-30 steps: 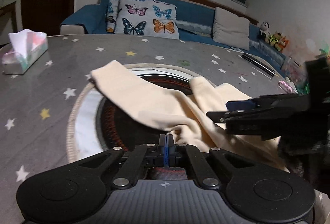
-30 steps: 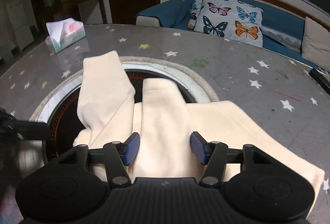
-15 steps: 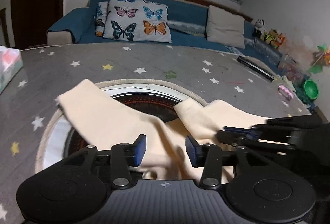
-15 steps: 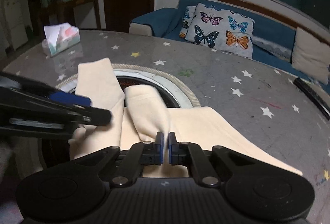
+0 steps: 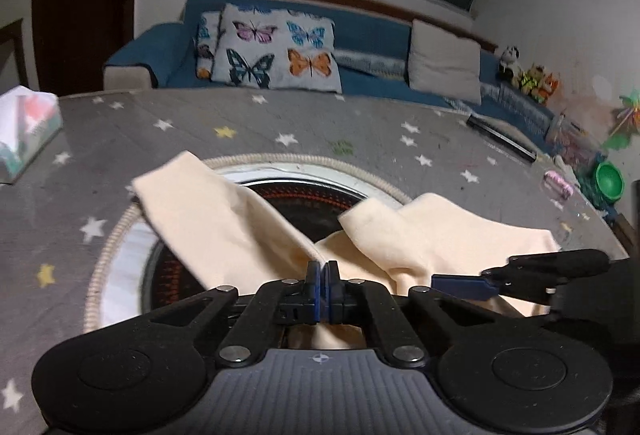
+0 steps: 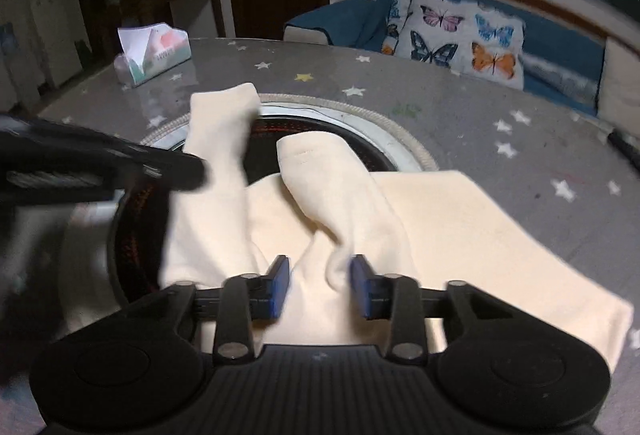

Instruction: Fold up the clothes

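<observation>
A cream long-sleeved garment [image 5: 436, 235] lies on the grey star-patterned table, its two sleeves reaching over the round inset at the middle. My left gripper [image 5: 322, 275] is shut on the near fold of the garment, where the left sleeve [image 5: 216, 223] meets the body. My right gripper [image 6: 319, 285] is open, its blue pads either side of a raised fold of the garment [image 6: 460, 231] below the right sleeve [image 6: 320, 171]. The right gripper also shows in the left wrist view [image 5: 532, 277], low on the right.
A round inset with a rope rim [image 5: 304, 159] sits mid-table. A tissue box [image 6: 154, 49] stands at the far left. A green bowl [image 5: 608, 181], a black remote [image 5: 500, 139] and small clutter lie at the right edge. A blue sofa [image 5: 372, 35] stands behind.
My left gripper has gone from open to shut on the garment. My right gripper has gone from shut to open, letting go of the fold it held.
</observation>
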{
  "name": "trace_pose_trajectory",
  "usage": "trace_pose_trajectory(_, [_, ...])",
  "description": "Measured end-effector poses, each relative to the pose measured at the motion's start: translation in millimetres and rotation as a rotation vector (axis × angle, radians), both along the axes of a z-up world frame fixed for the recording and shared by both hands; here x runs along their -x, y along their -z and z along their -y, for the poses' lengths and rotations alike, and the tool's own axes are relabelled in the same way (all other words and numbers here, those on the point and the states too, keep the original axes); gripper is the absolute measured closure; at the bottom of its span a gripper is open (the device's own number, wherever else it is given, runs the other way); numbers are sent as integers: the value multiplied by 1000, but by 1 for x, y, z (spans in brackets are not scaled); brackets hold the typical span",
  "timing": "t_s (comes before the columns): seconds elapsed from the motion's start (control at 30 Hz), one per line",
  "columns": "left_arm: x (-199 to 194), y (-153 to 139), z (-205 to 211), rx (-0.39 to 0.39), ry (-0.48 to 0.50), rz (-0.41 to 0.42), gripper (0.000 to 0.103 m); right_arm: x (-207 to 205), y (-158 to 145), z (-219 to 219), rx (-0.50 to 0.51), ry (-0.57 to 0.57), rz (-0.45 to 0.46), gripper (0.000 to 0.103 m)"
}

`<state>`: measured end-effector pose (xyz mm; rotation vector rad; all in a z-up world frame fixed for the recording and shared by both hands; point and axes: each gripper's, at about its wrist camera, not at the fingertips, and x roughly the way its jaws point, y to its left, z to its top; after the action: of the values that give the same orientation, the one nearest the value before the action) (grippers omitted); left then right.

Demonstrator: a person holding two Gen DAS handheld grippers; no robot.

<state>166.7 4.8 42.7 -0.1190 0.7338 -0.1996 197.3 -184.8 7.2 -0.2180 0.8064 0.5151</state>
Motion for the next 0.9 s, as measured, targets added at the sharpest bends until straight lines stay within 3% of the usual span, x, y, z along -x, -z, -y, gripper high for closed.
trace_pose_trajectory(0.07, [14,-8,-8,2,-12,20,101,6,-5,3,13,23,23,96])
trace_pose_trajectory(0.3, [80,-26,-44,6,-73,69,101,41,-47,50,-62,147,131,97])
trace_pose_trajectory(0.67, [177,-13,-81,2,-105,-25,102,134,-80,174,-122,445,216,103])
trace_pose_trajectory(0.77, [196,-7,-80,-10,-76,-66,102,153,-71,204,-121,536,183,102])
trace_pose_trajectory(0.9, [211,-3,-76,-51,-38,-87,101,159,-55,214,-156,524,102,96])
